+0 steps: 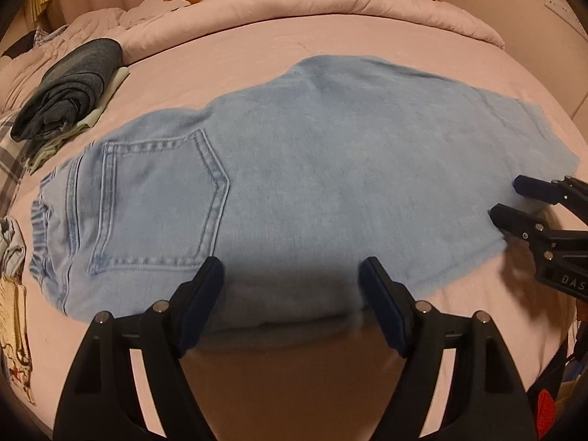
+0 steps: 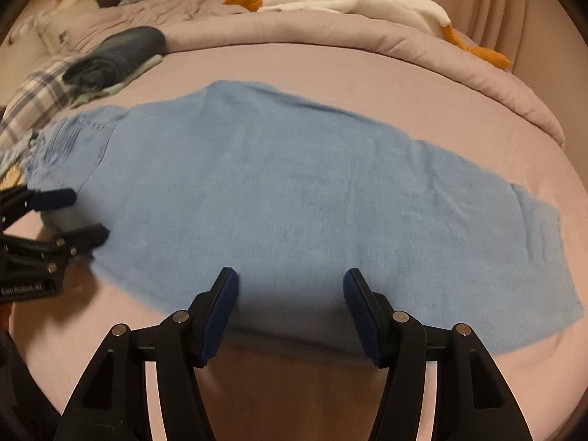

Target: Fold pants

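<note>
Jaws of both grippers, left gripper (image 1: 292,296) and right gripper (image 2: 290,307), stand spread over the near hem of the jeans (image 1: 294,169), gripping nothing. Pinching only the top layer could spoil the fold.

pants (image 2: 294,198): light-blue denim, flat across pink bed (image 2: 367,70)
right tongs (image 2: 290,286): apart, over near edge
left tongs (image 2: 88,215): nine o'clock, apart

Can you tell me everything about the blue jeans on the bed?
The jeans are light blue denim, lying flat across the pink bed sheet, legs stacked one over the other. A stitched back pocket faces up near the gathered waistband at the left. The hem end lies to the right. Nothing grips them.
</note>
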The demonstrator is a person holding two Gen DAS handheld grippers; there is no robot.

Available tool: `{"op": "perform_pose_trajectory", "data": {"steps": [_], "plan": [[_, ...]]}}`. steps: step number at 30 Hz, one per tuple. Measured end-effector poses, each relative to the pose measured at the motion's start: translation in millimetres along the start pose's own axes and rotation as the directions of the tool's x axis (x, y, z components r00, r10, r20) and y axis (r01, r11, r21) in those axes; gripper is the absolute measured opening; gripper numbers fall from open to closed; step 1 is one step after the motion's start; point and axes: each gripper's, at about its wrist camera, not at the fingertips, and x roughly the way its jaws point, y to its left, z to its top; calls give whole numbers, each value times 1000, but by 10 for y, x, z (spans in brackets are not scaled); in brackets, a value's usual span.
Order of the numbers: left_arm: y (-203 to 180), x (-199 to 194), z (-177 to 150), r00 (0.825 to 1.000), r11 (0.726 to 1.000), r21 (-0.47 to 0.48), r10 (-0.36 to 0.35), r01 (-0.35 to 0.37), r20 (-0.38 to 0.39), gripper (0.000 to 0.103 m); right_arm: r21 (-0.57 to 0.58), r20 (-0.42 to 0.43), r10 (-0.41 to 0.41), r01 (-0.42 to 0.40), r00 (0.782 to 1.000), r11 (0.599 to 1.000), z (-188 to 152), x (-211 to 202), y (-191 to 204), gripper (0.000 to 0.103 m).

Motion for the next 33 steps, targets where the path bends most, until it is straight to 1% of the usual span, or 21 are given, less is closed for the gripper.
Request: {"op": "perform_pose_trajectory", "data": {"steps": [3, 5, 6, 7, 8, 10, 12, 14, 16, 17, 18, 21, 22, 24, 25, 27, 29, 30, 31, 32, 33], "plan": [[17, -117, -141, 1000, 1000, 13, -21, 21, 13, 78, 13, -12, 22, -22, 1000, 1000, -40, -74, -45, 61], [-25, -197, -292, 1000, 998, 65, -10, 9, 5, 81, 10, -30, 39, -39, 999, 999, -106, -152, -50, 61], [-61, -217, -333, 1000, 996, 90, 1, -1, 4, 80, -10, -39, 68, -68, 997, 998, -146, -197, -55, 61], [-84, -262, -378, 1000, 995, 102, 2, -3, 9, 80, 1, -34, 82, -82, 996, 997, -203, -282, -94, 61], [-87, -324, -432, 1000, 995, 97, -17, 15, 14, 80, 21, -26, 99, -98, 995, 995, -249, -350, -145, 61], [-84, -421, -473, 997, 995, 69, -68, 66, 28, 80, 134, 17, 165, -165, 986, 977, -320, -499, -411, 61], [-105, -513, -450, 992, 993, 31, -118, 116, 54, 80, 239, 47, 183, -189, 982, 952, -416, -623, -675, 61], [-147, -592, -376, 979, 983, -10, -183, 185, 91, 81, 370, 85, 179, -198, 980, 908, -514, -727, -1071, 61], [-202, -629, -285, 964, 968, -47, -241, 247, 117, 81, 506, 123, 149, -191, 981, 841, -649, -812, -1503, 61], [-235, -626, -216, 952, 955, -69, -279, 289, 125, 82, 571, 140, 136, -192, 981, 798, -732, -839, -1706, 61], [-266, -614, -164, 941, 942, -87, -312, 324, 127, 83, 646, 167, 126, -205, 978, 735, -843, -860, -1952, 61], [-361, -484, 24, 907, 896, -151, -403, 418, 121, 84, 764, 236, 108, -253, 966, 594, -1080, -861, -2392, 63], [-403, -404, 96, 887, 866, -190, -449, 462, 110, 84, 795, 268, 103, -280, 958, 538, -1157, -836, -2539, 63], [-436, -267, 218, 853, 813, -261, -512, 520, 104, 84, 810, 310, 104, -319, 945, 491, -1187, -769, -2672, 63], [-467, -171, 301, 828, 773, -309, -550, 554, 108, 84, 818, 311, 104, -321, 945, 478, -1168, -715, -2711, 63], [-523, -75, 407, 800, 727, -356, -589, 587, 117, 84, 823, 303, 105, -316, 947, 472, -1111, -616, -2742, 63], [-621, 28, 550, 763, 676, -386, -631, 628, 137, 84, 830, 293, 103, -307, 950, 466, -1003, -476, -2777, 63], [-658, 66, 616, 754, 663, -393, -642, 638, 141, 84, 832, 298, 103, -311, 949, 460, -961, -439, -2803, 63], [-702, 115, 678, 738, 644, -399, -659, 653, 143, 84, 834, 306, 96, -315, 947, 453, -910, -390, -2826, 63], [-751, 192, 742, 720, 620, -412, -679, 668, 144, 84, 831, 313, 91, -319, 945, 456, -879, -411, -2845, 61], [-762, 252, 782, 706, 599, -430, -693, 676, 146, 84, 829, 310, 71, -306, 948, 468, -830, -402, -2866, 48]]}}
